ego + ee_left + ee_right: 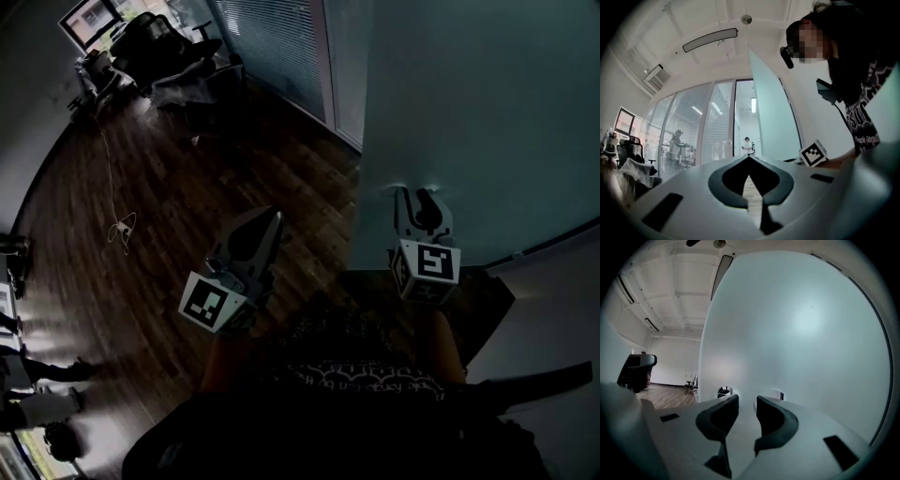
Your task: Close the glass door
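Observation:
The frosted glass door (pixel 469 112) stands to the right, its free edge toward the wooden floor (pixel 187 187). My right gripper (pixel 419 195) points straight at the pane, fingertips at or very near the surface; I cannot tell if they touch. In the right gripper view the door (pixel 801 333) fills most of the picture, and the right gripper (pixel 746 399) is open with nothing between its jaws. My left gripper (pixel 265 217) hangs over the floor to the left of the door's edge, shut and empty. The left gripper (pixel 749 158) looks past the door (pixel 771 122) edge-on.
Office chairs (pixel 150 42) and a monitor (pixel 89 19) stand at the far left. A glass wall with blinds (pixel 272 47) runs behind them. A loose cable (pixel 120 230) lies on the floor. Someone's legs (pixel 37 375) show at the left edge.

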`<state>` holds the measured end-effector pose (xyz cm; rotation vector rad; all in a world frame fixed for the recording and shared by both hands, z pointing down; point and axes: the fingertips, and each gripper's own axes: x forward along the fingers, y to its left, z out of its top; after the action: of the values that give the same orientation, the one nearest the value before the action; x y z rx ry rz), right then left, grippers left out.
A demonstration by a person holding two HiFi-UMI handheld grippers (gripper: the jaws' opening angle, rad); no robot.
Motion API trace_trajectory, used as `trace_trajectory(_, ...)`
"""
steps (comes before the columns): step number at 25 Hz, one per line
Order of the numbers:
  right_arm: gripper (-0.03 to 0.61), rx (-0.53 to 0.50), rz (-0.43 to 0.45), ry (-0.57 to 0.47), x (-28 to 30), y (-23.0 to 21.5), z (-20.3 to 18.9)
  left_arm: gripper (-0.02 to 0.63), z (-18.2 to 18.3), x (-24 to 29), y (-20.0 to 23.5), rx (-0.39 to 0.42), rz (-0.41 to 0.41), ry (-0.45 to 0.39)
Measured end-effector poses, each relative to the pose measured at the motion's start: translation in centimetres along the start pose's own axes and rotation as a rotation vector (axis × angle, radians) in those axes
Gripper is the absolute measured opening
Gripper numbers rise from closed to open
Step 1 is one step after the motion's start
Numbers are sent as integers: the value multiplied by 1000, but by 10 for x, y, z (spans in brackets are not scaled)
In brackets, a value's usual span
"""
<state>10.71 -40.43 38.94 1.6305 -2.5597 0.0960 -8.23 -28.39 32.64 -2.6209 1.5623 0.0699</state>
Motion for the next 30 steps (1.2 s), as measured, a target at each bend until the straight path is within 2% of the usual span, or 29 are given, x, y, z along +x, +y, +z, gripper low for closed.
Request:
trace_trajectory(5, 120, 6, 9, 9, 19, -1, 2, 2, 1, -3, 20, -32, 40, -14)
trace_trajectory(9, 120, 26, 2, 8, 33, -5, 3, 2, -6, 3, 37, -37, 39, -18)
trace_trajectory(15, 120, 34, -25, 0, 61, -9, 11, 2, -8, 26, 77, -60, 8, -42)
trace_trajectory(20, 120, 38, -88, 0, 84, -20, 18, 2, -4, 47, 124, -61, -7, -59)
trace_trajectory(25, 120, 24, -88, -13, 105, -25, 17, 2, -11, 65, 169, -45, -23, -74)
trace_trajectory(30, 120, 25, -135, -19, 125, -35, 23, 2, -12, 97, 195, -45, -73, -83)
